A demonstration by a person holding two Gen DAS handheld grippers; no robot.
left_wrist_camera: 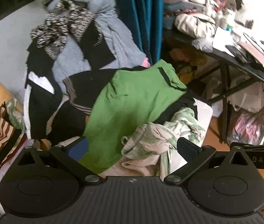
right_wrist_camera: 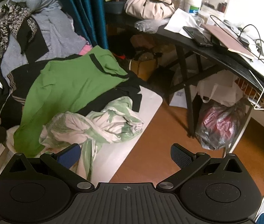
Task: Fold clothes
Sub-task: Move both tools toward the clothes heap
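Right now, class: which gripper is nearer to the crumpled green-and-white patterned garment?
Left. The left gripper is open directly over the patterned garment, which lies between its fingers. The right gripper is open off to the garment's right, mostly above the floor.

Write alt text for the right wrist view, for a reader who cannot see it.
The open right claw hovers empty over a heap of unfolded clothes: a green shirt on top, a crumpled green-and-white garment nearest. To the right, a cluttered black desk stands on an orange floor.
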